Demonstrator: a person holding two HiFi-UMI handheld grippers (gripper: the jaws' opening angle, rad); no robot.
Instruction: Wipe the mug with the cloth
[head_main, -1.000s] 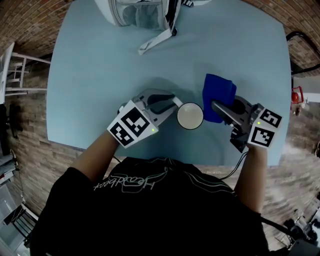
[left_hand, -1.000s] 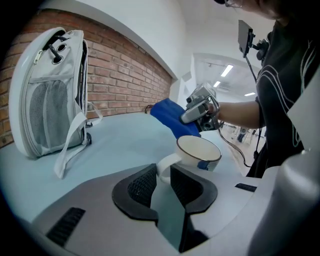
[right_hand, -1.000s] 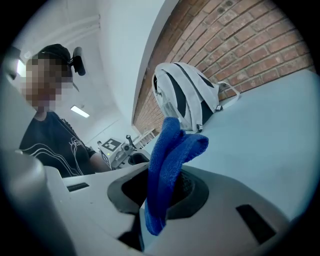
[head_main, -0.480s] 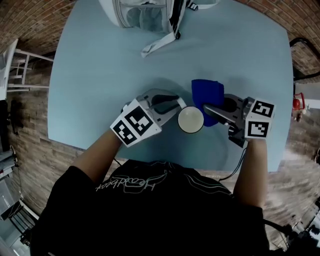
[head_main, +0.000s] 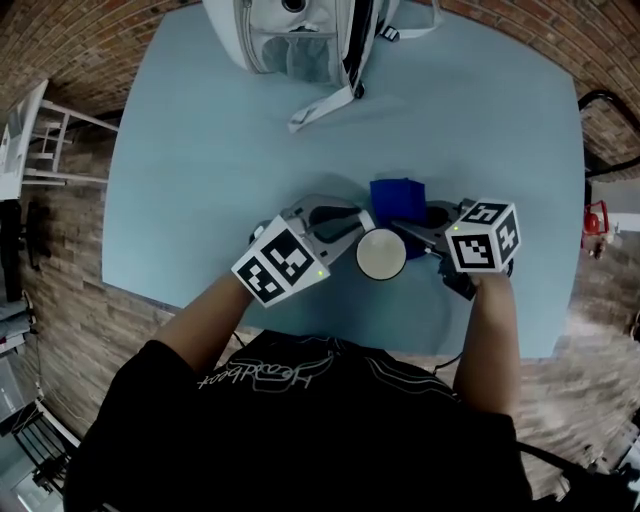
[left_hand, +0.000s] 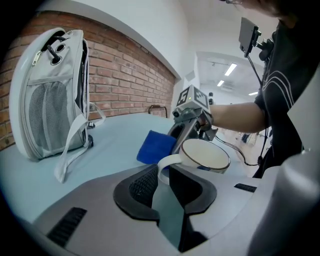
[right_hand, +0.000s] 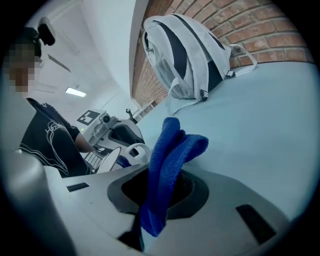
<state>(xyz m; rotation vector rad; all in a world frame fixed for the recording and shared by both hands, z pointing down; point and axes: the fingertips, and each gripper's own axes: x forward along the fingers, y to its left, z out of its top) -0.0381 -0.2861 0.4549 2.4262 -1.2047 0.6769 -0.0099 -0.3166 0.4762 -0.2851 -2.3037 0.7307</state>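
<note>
Counting two grippers here. Pinching the handle of the only mug (left_hand: 205, 155) with the left gripper (left_hand: 165, 172), having just narrowed its jaws onto that loop. Standing upright on the single pale blue table (head_main: 200, 150), toward the person's side. Clamping the one blue cloth (right_hand: 172, 150) in the right gripper (right_hand: 160, 200), bunched and poking past the tips, just beside the mug. Spotting one white backpack (head_main: 300, 35) at the far edge, well apart.

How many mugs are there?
1. The white mug is near the table's front edge, beside the blue cloth. Another could hide behind the backpack, but none shows.
</note>
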